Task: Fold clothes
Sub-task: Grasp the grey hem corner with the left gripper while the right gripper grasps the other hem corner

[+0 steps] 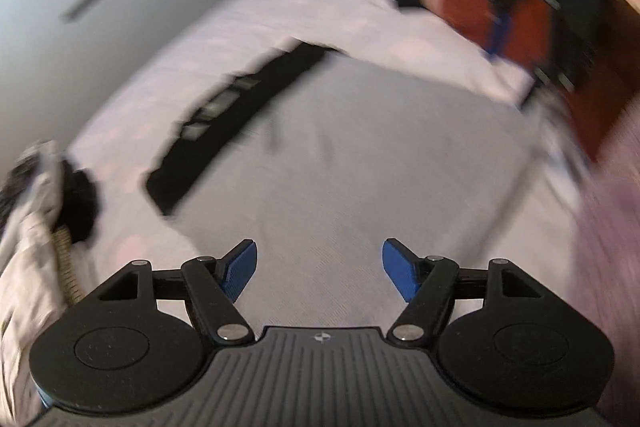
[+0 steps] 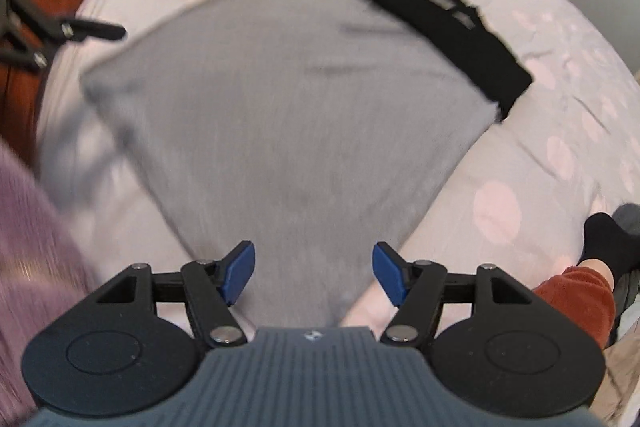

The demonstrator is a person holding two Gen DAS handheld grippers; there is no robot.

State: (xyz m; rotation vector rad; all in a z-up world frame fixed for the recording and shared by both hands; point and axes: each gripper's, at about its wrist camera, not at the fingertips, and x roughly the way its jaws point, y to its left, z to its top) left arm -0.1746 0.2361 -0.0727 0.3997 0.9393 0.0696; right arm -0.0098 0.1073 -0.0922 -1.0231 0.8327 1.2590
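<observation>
A bed (image 2: 540, 131) with a pale, pink-dotted sheet fills both views. On it lies a grey garment (image 2: 280, 115), spread flat, with a black waistband (image 2: 432, 23) along its far edge. Above it, the left gripper (image 1: 319, 271) hangs with its blue pads spread apart, holding nothing. The right gripper (image 2: 313, 273) hovers over the garment's near corner, likewise spread and empty.
</observation>
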